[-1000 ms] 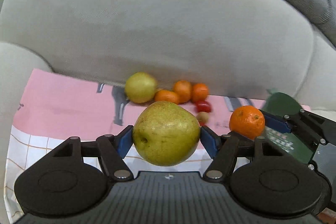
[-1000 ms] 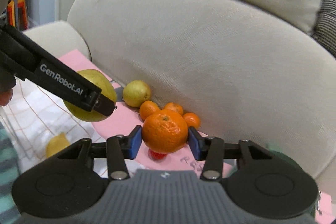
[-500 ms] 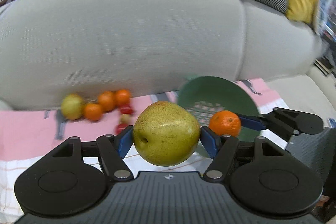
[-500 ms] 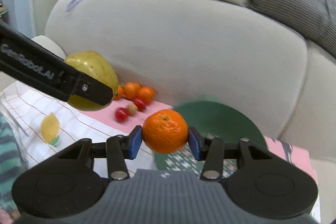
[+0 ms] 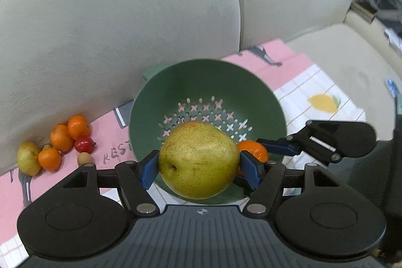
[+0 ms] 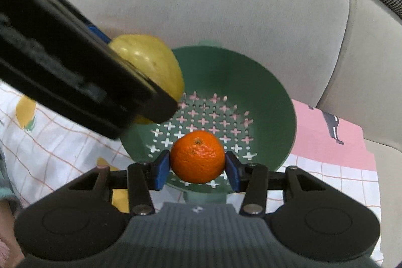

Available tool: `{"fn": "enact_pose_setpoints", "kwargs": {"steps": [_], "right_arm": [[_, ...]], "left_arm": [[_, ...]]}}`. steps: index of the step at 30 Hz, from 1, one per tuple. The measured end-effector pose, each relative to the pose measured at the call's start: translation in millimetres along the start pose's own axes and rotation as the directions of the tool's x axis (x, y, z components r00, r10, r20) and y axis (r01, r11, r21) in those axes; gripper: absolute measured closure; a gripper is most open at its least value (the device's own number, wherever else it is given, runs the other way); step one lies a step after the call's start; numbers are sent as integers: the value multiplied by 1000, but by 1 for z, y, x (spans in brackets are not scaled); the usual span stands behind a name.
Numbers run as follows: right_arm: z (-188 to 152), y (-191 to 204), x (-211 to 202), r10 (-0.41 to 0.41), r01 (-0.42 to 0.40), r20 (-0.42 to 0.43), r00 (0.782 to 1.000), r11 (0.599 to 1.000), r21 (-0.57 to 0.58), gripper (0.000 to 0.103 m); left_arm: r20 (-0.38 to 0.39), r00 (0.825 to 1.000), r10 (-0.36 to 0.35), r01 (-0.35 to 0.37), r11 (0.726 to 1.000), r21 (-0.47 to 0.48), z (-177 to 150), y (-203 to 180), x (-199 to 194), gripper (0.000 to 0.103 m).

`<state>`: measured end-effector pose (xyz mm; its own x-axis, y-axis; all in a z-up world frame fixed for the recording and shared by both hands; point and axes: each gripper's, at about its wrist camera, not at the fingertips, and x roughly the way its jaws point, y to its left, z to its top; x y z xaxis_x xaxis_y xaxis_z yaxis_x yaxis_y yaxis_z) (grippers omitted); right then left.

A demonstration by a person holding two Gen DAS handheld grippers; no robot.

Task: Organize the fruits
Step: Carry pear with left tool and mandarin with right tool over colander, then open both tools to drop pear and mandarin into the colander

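My left gripper (image 5: 199,165) is shut on a yellow-green pear (image 5: 198,158) and holds it over the near rim of a green colander bowl (image 5: 176,82). My right gripper (image 6: 197,165) is shut on an orange mandarin (image 6: 197,156) and holds it above the same colander (image 6: 263,87). The pear also shows in the right wrist view (image 6: 150,59), over the bowl's left side. The mandarin shows in the left wrist view (image 5: 252,151), just right of the pear. The colander has nothing lying in it.
A cluster of fruit lies against the sofa back at the left: a small pear (image 5: 28,161), three mandarins (image 5: 61,141), a red fruit (image 5: 84,143) and a small brown one (image 5: 84,158). A pink and checked cloth (image 5: 296,62) covers the seat.
Both grippers have moved right, away from the fruit cluster, and closer to the colander. The pear and the mandarin now hang over the bowl. Both grips are unchanged.
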<state>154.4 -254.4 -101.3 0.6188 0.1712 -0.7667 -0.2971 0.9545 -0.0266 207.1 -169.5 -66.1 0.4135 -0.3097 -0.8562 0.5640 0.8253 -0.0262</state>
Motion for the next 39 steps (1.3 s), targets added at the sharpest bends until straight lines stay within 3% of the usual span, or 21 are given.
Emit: {"fn": "enact_pose_setpoints", "kwargs": {"steps": [6,15,31,39], "right_arm": [[3,0,15,18,-19,-71,997,1000,-21,58],[-10,7,27,95,-103,-215,972,994,-28,58],[-7,11,39,65,-82,-252,966,995,-59,57],[-5,13,29,42,-61,-240,970,996,-72,49]], "left_arm": [[-86,996,16,-14,1000,27,-3,-2,17,25],[-217,976,31,-15,997,77,-15,-10,35,25],[-314,948,56,-30,996,86,-13,-11,59,25],[-318,946,62,-33,995,98,-14,-11,63,24]]}}
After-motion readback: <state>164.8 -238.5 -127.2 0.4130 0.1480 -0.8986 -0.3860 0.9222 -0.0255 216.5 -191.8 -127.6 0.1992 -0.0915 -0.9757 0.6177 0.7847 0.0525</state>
